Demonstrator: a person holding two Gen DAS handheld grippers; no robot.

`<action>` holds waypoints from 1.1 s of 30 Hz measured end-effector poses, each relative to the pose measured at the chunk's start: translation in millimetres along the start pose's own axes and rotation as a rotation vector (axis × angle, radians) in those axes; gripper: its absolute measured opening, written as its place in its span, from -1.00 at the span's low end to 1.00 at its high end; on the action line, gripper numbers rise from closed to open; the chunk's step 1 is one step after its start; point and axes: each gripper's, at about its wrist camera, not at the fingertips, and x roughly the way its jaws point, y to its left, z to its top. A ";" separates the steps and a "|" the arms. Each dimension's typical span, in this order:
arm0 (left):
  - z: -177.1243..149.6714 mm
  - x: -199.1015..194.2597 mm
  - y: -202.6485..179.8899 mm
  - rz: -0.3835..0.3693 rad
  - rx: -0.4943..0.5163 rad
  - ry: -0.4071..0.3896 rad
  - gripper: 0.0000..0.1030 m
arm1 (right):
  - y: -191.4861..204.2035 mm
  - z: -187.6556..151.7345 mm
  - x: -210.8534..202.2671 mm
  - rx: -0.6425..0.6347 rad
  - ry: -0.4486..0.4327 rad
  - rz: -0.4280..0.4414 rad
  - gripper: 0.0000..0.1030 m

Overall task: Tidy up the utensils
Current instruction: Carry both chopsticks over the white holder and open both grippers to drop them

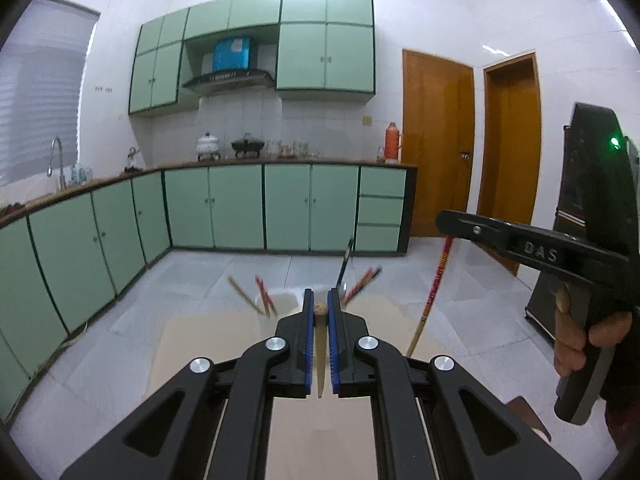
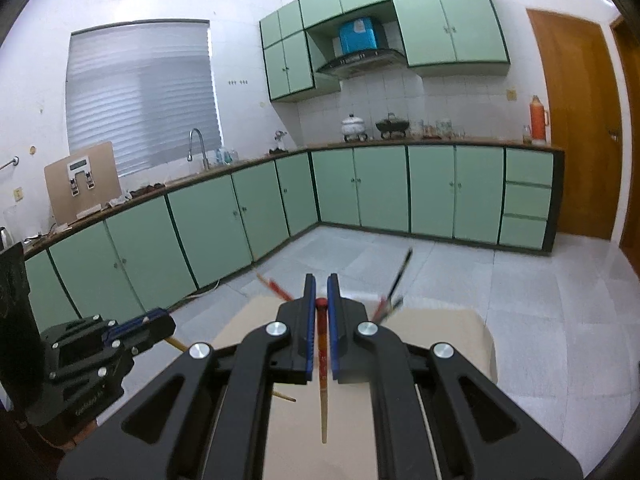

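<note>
Table, pale beige, stands on a grey tiled floor in a kitchen with green cabinets running round two walls and brown doors right of them. On the table's far end sits a pale holder, blurred, largely hidden behind the left claw; several chopsticks fan out of it, smeared, their count unclear. The left claw is clamped on a plain wooden chopstick, butt end away from the camera, tip toward it, long axis along the fingers. The right claw is clamped on a red-topped chopstick, red end forward toward the holder, pale tip hanging back over the table.
</note>
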 end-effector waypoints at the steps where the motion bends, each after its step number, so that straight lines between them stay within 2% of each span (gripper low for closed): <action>1: 6.7 0.8 0.1 0.002 0.009 -0.018 -0.88 | -0.3 8.1 1.5 -0.009 -0.010 -0.005 -0.91; 9: 60.9 21.6 16.7 0.004 -0.004 -0.125 -0.88 | -14.1 73.5 26.6 -0.023 -0.084 -0.033 -0.91; 14: 80.8 49.9 33.0 0.016 -0.013 -0.133 -0.88 | -23.9 95.9 59.4 -0.035 -0.111 -0.068 -0.91; 18: 81.7 83.4 47.8 0.021 -0.034 -0.084 -0.88 | -33.1 98.6 90.8 -0.042 -0.127 -0.101 -0.91; 22: 73.1 115.4 59.3 0.027 -0.042 -0.035 -0.88 | -44.2 94.2 124.4 -0.031 -0.108 -0.119 -0.91; 29: 58.7 165.9 64.8 0.032 -0.043 0.048 -0.88 | -57.6 65.6 178.1 -0.012 -0.032 -0.144 -0.90; 33: 52.2 180.4 65.7 0.032 -0.037 0.090 -0.87 | -63.3 48.2 187.0 0.002 0.002 -0.142 -0.84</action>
